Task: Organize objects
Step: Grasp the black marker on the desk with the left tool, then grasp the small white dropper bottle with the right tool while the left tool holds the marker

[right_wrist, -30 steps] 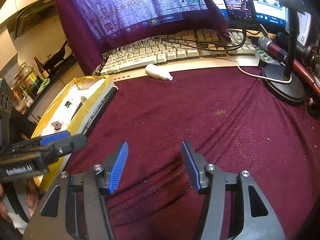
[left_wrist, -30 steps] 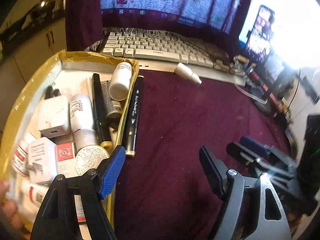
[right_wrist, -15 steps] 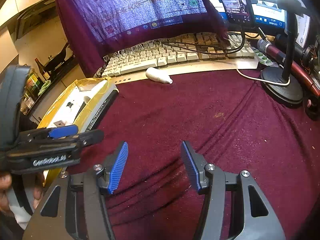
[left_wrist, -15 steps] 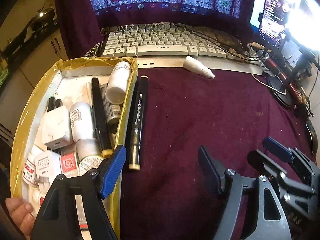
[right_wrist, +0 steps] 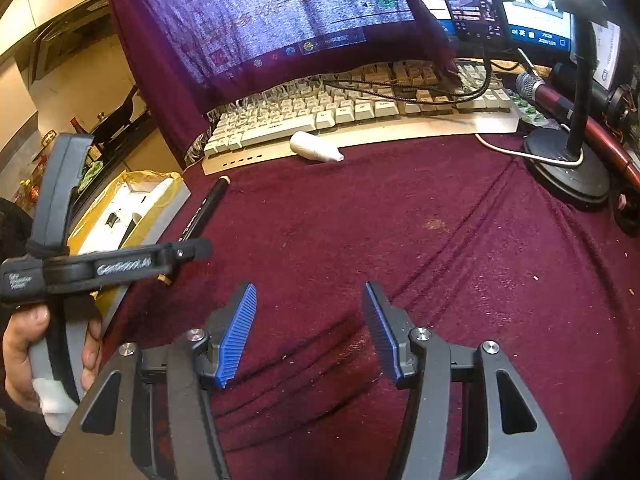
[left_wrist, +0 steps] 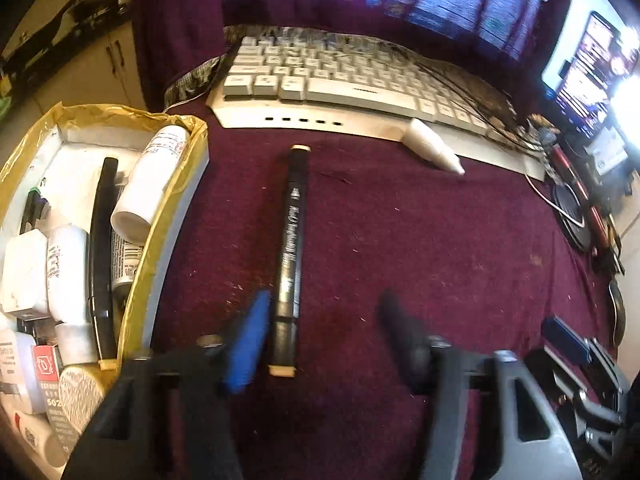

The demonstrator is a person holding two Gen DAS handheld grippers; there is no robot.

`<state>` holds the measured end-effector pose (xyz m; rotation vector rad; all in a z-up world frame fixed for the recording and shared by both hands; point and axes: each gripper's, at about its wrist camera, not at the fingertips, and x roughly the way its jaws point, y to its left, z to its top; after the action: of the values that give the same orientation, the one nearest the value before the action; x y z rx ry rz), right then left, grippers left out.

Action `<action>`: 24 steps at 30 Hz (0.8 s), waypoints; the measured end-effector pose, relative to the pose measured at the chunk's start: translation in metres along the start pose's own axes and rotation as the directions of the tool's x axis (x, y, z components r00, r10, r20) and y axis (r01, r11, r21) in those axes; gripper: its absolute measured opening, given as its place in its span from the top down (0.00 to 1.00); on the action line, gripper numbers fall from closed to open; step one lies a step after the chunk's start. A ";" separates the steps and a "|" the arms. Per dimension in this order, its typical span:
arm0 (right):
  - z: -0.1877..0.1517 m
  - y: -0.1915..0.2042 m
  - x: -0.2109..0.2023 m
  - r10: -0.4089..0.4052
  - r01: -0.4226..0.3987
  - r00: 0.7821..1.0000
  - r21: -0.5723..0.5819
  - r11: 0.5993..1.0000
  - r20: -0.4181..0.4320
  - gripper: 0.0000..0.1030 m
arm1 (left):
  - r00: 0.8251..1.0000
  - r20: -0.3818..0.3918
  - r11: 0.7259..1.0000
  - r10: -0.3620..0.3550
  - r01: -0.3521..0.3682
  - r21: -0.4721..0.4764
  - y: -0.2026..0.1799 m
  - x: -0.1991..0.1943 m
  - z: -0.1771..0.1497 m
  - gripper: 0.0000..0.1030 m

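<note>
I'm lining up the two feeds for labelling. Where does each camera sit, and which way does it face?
Left wrist: on the left tool, looking steeply down at the black marker between its closing fingers, box alongside.
Right wrist: on the right tool, open, facing across the maroon cloth toward the keyboard; a hand grips the left tool.
Shared: marker, box, keyboard, white bottle, each other's tool.

You're over a matt maroon cloth [left_wrist: 420, 240], creased and flecked with lint. The black marker [left_wrist: 291, 248] looks like smooth, faintly glossy plastic; the box [left_wrist: 168, 216] wears crinkled, shiny yellow tape. Your right gripper [right_wrist: 308, 332] has ribbed blue pads [right_wrist: 236, 336] on matt black plastic with metal screws.
</note>
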<state>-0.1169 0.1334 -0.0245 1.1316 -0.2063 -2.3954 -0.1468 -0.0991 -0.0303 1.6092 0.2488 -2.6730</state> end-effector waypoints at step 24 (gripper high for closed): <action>0.095 0.040 0.062 -0.075 0.058 0.996 -0.277 0.959 -0.052 0.48 | 0.990 0.121 0.997 -0.079 0.076 0.034 -0.017 -0.048 -0.036 0.87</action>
<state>-0.2080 0.0620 0.0074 1.0941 0.1840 -2.3513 -0.0941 -0.0806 -0.0020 1.4656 0.2767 -2.8329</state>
